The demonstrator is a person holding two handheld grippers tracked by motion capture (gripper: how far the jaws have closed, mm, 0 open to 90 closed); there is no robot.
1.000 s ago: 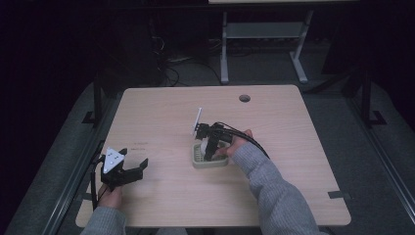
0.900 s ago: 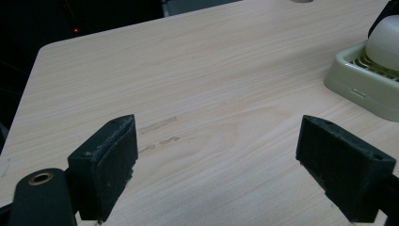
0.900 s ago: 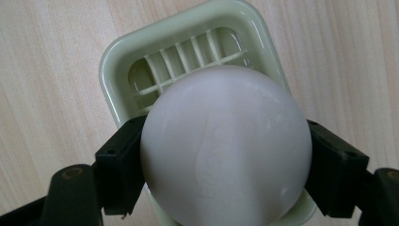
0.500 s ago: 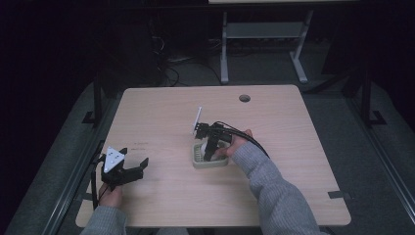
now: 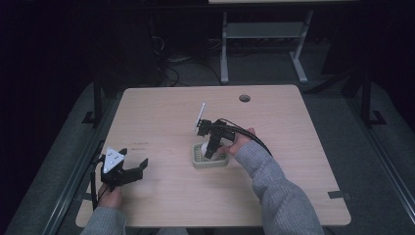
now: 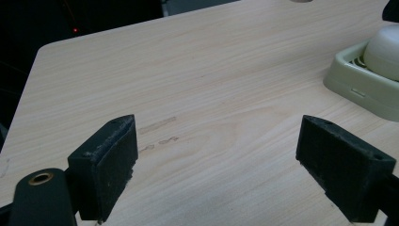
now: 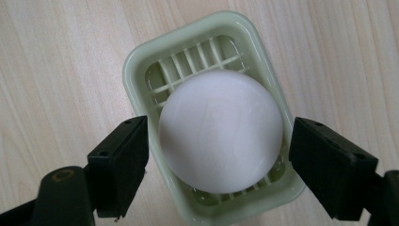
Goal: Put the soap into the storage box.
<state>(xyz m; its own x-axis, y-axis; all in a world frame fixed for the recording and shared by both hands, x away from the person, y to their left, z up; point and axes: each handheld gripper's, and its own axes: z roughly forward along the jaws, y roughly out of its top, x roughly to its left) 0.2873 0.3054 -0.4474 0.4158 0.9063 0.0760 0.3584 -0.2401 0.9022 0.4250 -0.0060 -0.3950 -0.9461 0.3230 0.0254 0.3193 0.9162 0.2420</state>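
1. Nothing has visibly moved since a second ago: both grippers and the dish sit where they were.
2. On the desk [image 5: 293, 147], near its middle, stands a pale green soap dish [image 5: 209, 160] with a slatted floor.
3. A white rounded soap [image 7: 221, 132] lies in the dish, covering most of the slats; the bare slats show at the far end in the right gripper view.
4. The right gripper [image 5: 211, 147] points down over the dish, held by a hand [image 5: 240, 143] in a grey sleeve [image 5: 279, 191].
5. Its fingers [image 7: 120, 165] stand spread on either side of the soap, the left one close to touching it, the right one with a small gap; they are not clamped on it.
6. The left gripper [image 5: 128, 172] rests low near the desk's left front corner, well apart from the dish, with its grey plate [image 5: 112, 159] on top.
7. Its fingers [image 6: 106, 165] are wide apart with bare wood between them; the dish and soap show at the right edge of its view.
8. A round hole [image 5: 244, 98] sits near the desk's far edge.
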